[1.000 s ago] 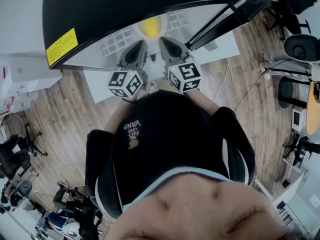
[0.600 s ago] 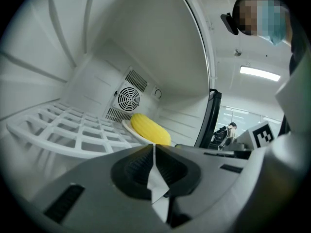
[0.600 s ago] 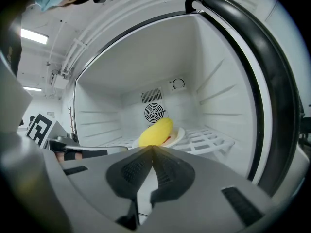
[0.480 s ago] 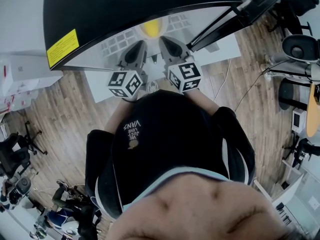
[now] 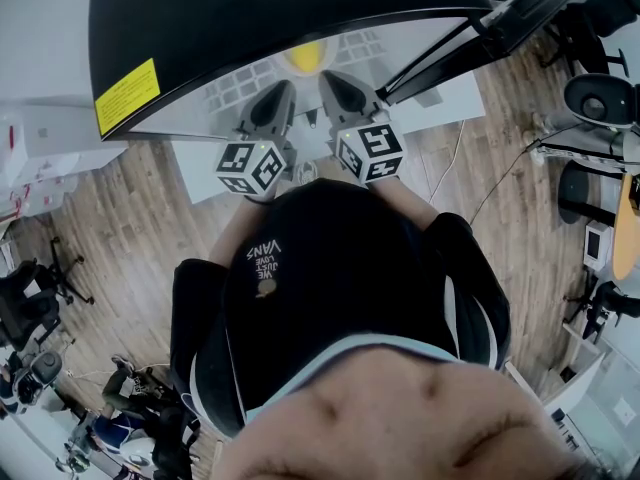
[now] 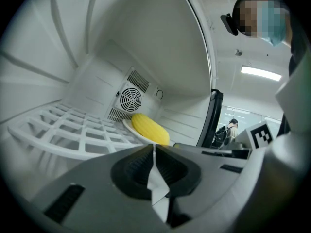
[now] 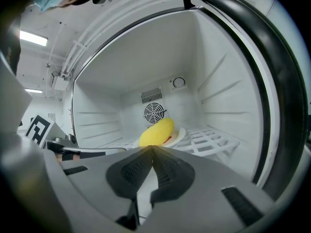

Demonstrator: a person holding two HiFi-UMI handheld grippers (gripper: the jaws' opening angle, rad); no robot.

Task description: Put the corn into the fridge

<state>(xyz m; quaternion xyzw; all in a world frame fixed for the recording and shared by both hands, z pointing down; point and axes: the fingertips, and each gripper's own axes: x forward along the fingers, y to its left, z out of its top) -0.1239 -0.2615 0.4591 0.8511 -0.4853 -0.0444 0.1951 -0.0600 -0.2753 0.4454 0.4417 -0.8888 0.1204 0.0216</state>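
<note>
The black-shelled, white-lined small fridge (image 5: 250, 18) stands open straight ahead of both tools, and the task looks essentially done. Its white plastic grid shelf (image 6: 73, 130) runs from just ahead of the tips to the back wall. The grey left tool (image 6: 154, 147) and grey right tool (image 7: 151, 148) hang side by side at the opening, each with its jaws pressed together on nothing. Beyond the tips, deep on the shelf, sits a round white plate (image 7: 179, 135). On it lies the smooth yellow corn (image 7: 156, 132), just in front of the round fan grille (image 7: 155, 113) in the back wall. By my reading, only backing the tools out and perhaps shutting the fridge is left.

In the head view the fridge's dark top covers most of the interior, so the corn shows only as a yellow patch ahead of the tools. Whether the door can swing freely cannot be judged. A reddish bit under the corn is too small to identify.
</note>
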